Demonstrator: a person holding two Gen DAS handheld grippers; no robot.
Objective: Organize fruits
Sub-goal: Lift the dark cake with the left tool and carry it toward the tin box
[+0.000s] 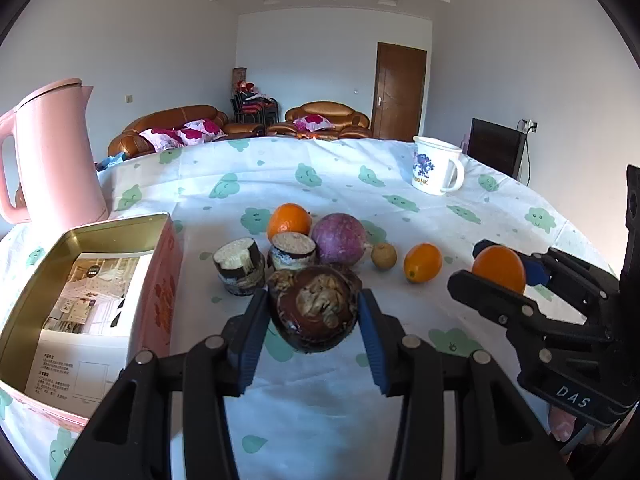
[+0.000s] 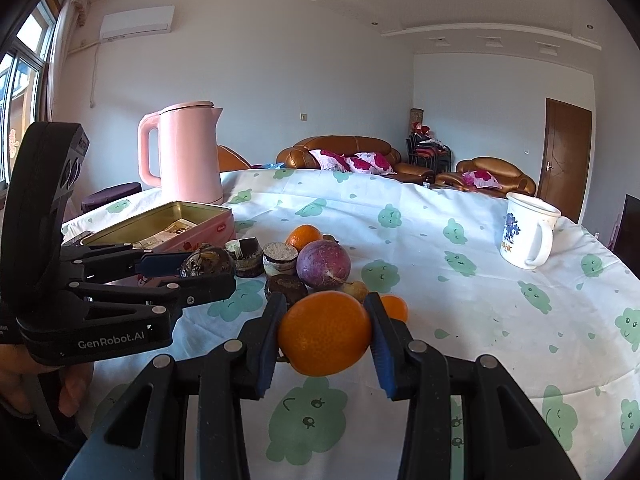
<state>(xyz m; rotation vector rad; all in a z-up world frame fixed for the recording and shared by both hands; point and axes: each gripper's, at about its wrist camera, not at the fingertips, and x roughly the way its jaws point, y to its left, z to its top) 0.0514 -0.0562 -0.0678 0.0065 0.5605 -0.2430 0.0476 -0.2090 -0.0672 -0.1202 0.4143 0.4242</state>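
One cloud-print tablecloth, leather sofas behind

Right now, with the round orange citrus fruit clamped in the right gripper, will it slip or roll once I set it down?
The round orange citrus fruit looks firm, probably holding between the right gripper pads. Being round, it would likely roll on the cloth-covered table.

The left tongs point forward and somewhat downward, blue pads clamped on either side of a dark brown fruit. At about three o'clock from them, the right tongs pinch an orange, angled slightly downward. A hand grips the left handle.
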